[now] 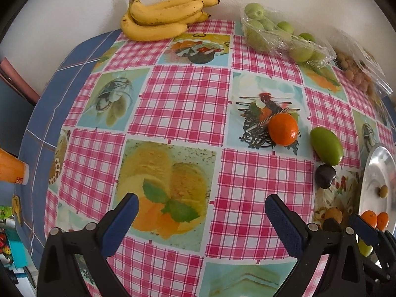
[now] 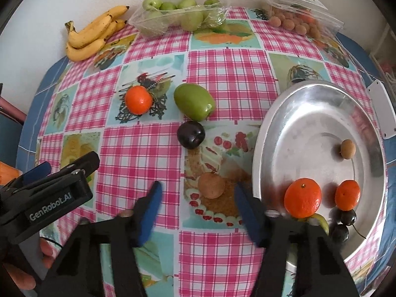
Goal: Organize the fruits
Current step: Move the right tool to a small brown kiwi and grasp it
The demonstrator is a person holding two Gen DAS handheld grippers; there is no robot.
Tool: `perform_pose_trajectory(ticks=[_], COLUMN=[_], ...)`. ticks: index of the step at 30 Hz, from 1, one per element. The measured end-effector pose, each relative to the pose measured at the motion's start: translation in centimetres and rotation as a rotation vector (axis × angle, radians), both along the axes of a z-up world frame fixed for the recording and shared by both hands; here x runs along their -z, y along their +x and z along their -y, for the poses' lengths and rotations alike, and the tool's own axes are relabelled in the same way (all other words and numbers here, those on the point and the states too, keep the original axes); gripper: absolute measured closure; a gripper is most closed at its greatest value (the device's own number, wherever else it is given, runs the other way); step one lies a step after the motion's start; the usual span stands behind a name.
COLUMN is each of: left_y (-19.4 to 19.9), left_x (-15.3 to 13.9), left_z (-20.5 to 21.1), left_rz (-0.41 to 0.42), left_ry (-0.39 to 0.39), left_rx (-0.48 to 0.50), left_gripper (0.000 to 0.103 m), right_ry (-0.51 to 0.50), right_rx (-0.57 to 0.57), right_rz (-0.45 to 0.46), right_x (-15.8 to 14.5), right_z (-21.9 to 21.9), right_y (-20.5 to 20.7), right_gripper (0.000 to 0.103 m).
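Table (image 2: 222,79): covered by a pink check cloth with printed dessert squares.
Tray (image 2: 277,123): round, metal, at about 3 o'clock in the right wrist view; it holds two oranges (image 2: 302,197), a small brown fruit (image 2: 347,149), dark cherries (image 2: 342,225) and something yellow-green near its 6 o'clock rim.
Loose fruit: an orange (image 2: 138,99) at 10 o'clock from the table's middle, a green fruit (image 2: 194,102) just beside it at its 3 o'clock, a plum (image 2: 191,134) close under the green one at 6 o'clock, apart from it.
Brown fruit (image 2: 211,185): on the cloth, just off the tray's 9 o'clock rim, between the right claw's fingers.
Right claw (image 2: 198,193): partly spread and blurred; its blue pads flank the brown fruit with a gap on each side, so nothing is pinched.
Left claw (image 1: 201,206): spread wide above bare cloth, empty; seen at 8 o'clock in the right wrist view, with a hand (image 2: 47,250) behind it.
Back edge, 12 o'clock: bananas (image 2: 95,33), a clear pack of green fruits (image 2: 178,16), a clear pack of small brown fruits (image 2: 297,22).
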State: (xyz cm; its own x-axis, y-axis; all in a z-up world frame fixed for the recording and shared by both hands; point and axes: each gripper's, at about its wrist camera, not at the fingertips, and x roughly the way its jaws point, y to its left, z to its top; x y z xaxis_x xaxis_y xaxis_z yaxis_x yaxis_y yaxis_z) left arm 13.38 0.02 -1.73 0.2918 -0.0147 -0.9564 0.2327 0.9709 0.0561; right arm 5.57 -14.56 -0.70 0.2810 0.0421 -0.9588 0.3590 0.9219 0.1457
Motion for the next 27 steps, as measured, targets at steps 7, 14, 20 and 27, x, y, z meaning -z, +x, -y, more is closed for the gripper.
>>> perform_pose_trajectory(ticks=[7, 14, 20, 27], left_y=[0.1, 0.0, -0.2, 0.2], left_x=[0.6, 0.6, 0.6, 0.2], left_z=[0.4, 1.0, 1.3, 1.4], left_rz=[-0.023, -0.036, -0.041, -0.047], left_ry=[-0.008, -0.034, -0.045, -0.096], left_rx=[0.002, 0.015, 0.02, 0.002], left_gripper=[0.0, 0.0, 0.0, 0.0], right_ry=[-0.056, -0.075, -0.064, -0.056], right_rx=[-0.003, 0.009, 0.021, 0.037], right_rz=[-0.041, -0.05, -0.052, -0.004], right_x=[1.1, 1.6, 1.8, 0.3], right_z=[0.0, 0.3, 0.5, 0.8], right_y=[0.7, 0.9, 0.7, 0.6], right_gripper=[0.065, 0.072, 0.076, 0.077])
